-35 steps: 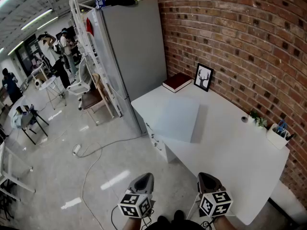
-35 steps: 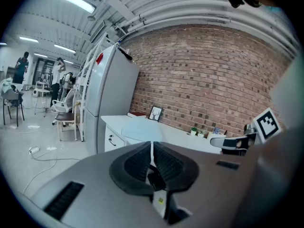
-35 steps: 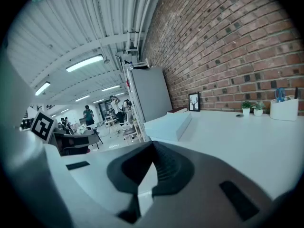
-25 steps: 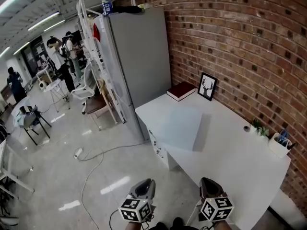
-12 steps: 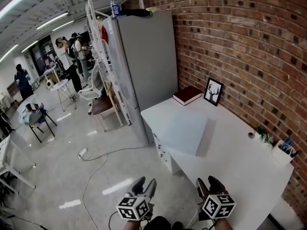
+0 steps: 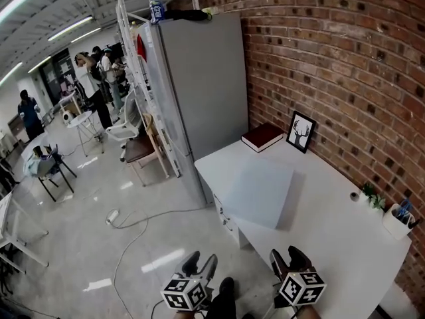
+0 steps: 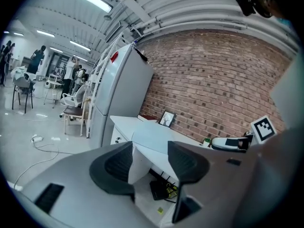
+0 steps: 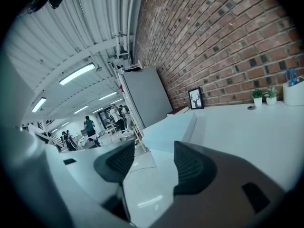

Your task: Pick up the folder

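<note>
Head view shows the left gripper (image 6: 199,263) and the right gripper (image 6: 289,258) low in the frame, side by side and held over the floor short of the table's near edge. In each gripper view the jaws stand well apart and are opening, with nothing between the dark ribbed pads. Just ahead of them lies a white table (image 6: 332,231) set against a red brick wall (image 6: 345,65). The floor (image 6: 80,244) to the left is grey and glossy, with a cable (image 6: 129,228) trailing across it. A tall grey cabinet (image 6: 199,85) stands at the table's far end with a bottle (image 6: 155,8) on top. Farther off are chairs and several people under strip lights. The folder (image 6: 255,191) lies flat on the left part of the table, well apart from both grippers. It is a plain, pale blue-grey rectangle, closed, with a shadow along its right edge. Beyond it a dark red book (image 6: 263,137) and a small framed picture (image 6: 301,132) sit near the wall, and a little plant (image 6: 369,196) and a white pen cup (image 6: 397,221) stand at the right.
</note>
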A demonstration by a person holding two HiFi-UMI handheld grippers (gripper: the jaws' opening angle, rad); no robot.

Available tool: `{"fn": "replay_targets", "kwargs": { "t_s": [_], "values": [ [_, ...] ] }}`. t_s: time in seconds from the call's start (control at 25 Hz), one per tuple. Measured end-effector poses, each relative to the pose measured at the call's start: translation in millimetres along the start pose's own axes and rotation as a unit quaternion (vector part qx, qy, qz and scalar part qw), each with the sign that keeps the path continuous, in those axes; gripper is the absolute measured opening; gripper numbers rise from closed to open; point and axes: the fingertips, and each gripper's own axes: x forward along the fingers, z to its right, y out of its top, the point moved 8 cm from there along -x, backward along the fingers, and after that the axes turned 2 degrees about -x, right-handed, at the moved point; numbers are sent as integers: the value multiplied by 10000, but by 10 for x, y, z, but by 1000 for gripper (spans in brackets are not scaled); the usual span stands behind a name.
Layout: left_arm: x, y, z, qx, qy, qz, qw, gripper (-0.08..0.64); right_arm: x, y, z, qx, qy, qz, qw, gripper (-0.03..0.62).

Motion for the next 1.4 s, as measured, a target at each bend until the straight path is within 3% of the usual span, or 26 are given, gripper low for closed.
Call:
{"fn": "replay_targets", "kwargs": {
  "t_s": [0.48,0.88,1.4],
  "values": [
    [1142,795,-671,88,-391,10,9992,216,1087,572,129,-18,-631,248,9977,247],
    [1999,1409,-1083,378,-819,-85,9959,218,1619,871,233,110,-1372,377,9898,247],
    [2602,1595,-1207,435,-1249,-278,9908,218,1840,880,311,284,-1988,391,9789,247]
  ]
}}
